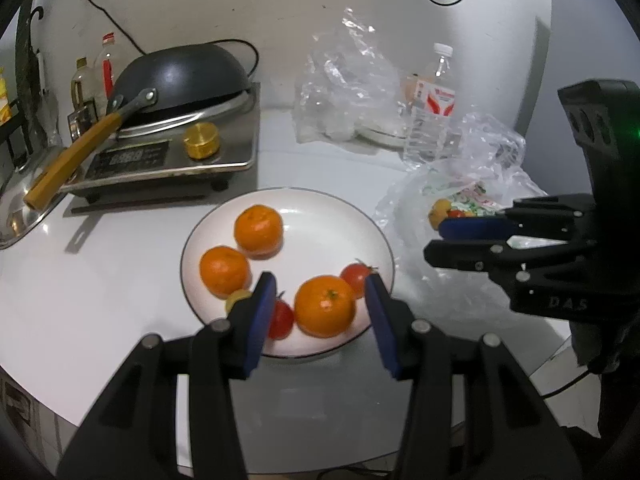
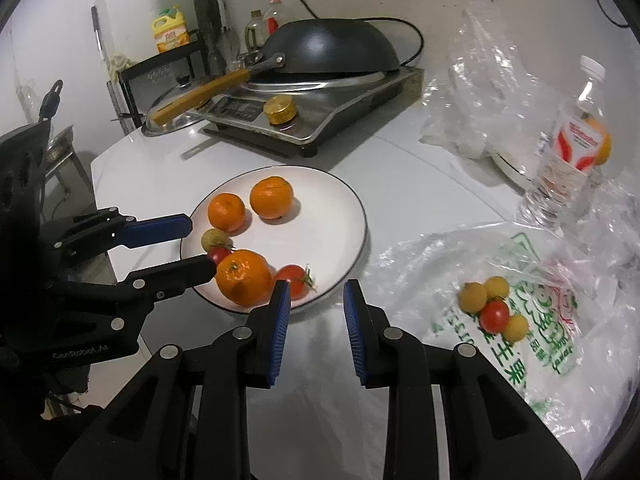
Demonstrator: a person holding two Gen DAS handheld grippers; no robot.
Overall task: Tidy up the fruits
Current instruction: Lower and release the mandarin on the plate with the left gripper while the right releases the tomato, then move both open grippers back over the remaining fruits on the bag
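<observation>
Four small fruits (image 2: 491, 309) remain in the plastic bag (image 2: 500, 280); plate (image 2: 340, 200) holds the rest. Right gripper (image 2: 316, 312) near-closed and empty, left gripper (image 1: 320, 300) part-open, empty. Spread right jaws first, approach from above.

oranges (image 1: 325, 306) on plate (image 1: 320, 216) | bag (image 2: 520, 320) right | cooker (image 1: 168, 156) behind

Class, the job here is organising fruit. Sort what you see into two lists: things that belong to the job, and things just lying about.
Belongs to the job:
- white plate
- three oranges on it
- tomatoes on it
- printed plastic bag with small fruits still in it

Just lying about:
- wok
- cooker
- water bottle
- crumpled clear bag
- yellow detergent jug
</observation>
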